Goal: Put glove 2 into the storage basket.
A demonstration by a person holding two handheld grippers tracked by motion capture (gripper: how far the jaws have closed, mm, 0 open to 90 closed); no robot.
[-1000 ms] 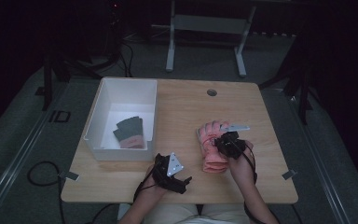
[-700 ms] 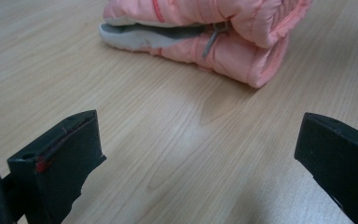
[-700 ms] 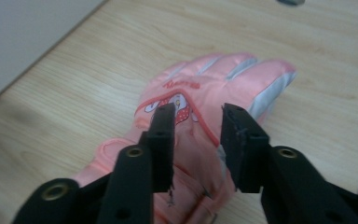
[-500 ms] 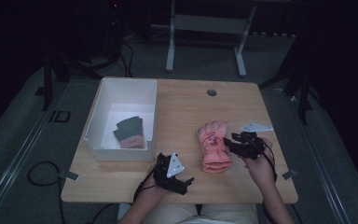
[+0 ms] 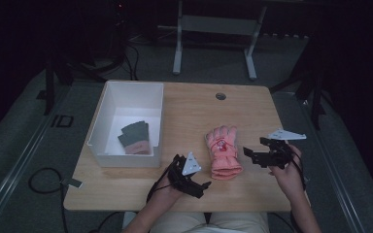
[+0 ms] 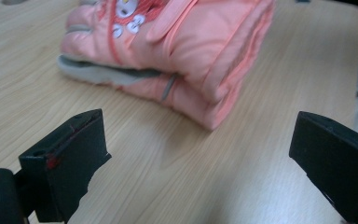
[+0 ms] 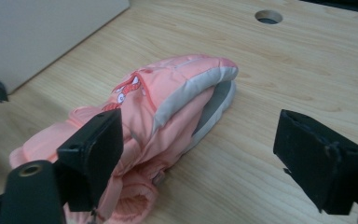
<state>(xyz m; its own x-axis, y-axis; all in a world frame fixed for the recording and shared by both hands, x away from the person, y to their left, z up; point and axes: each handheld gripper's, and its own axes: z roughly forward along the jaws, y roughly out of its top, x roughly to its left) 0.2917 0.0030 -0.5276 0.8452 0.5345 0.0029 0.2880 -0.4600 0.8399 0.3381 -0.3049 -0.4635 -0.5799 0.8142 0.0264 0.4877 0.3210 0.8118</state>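
A pair of pink padded gloves [image 5: 222, 151] lies stacked flat on the wooden table [image 5: 199, 111], just right of centre. My right gripper [image 5: 250, 156] hovers to their right, pointing at them. Its jaws have just been opening and now stand wide with nothing pressed between them. In the right gripper view the gloves [image 7: 158, 116] lie just ahead of the open right gripper [image 7: 205, 154]. My left gripper [image 5: 199, 187] sits near the front edge, left of the gloves. The left gripper view has the open left gripper [image 6: 200, 158] facing the gloves' cuff end [image 6: 182, 51].
A white box [image 5: 125, 160] stands at the table's left with a pair of dark grey gloves [image 5: 135, 137] inside; its wall [image 7: 42, 32] is near the pink gloves. A cable hole [image 5: 220, 96] sits at the far edge. A metal stand [image 5: 213, 24] is beyond the table.
My right gripper has drawn away to the right off the pink gloves and opened its jaws, leaving the gloves lying on the table. The left gripper has barely shifted.
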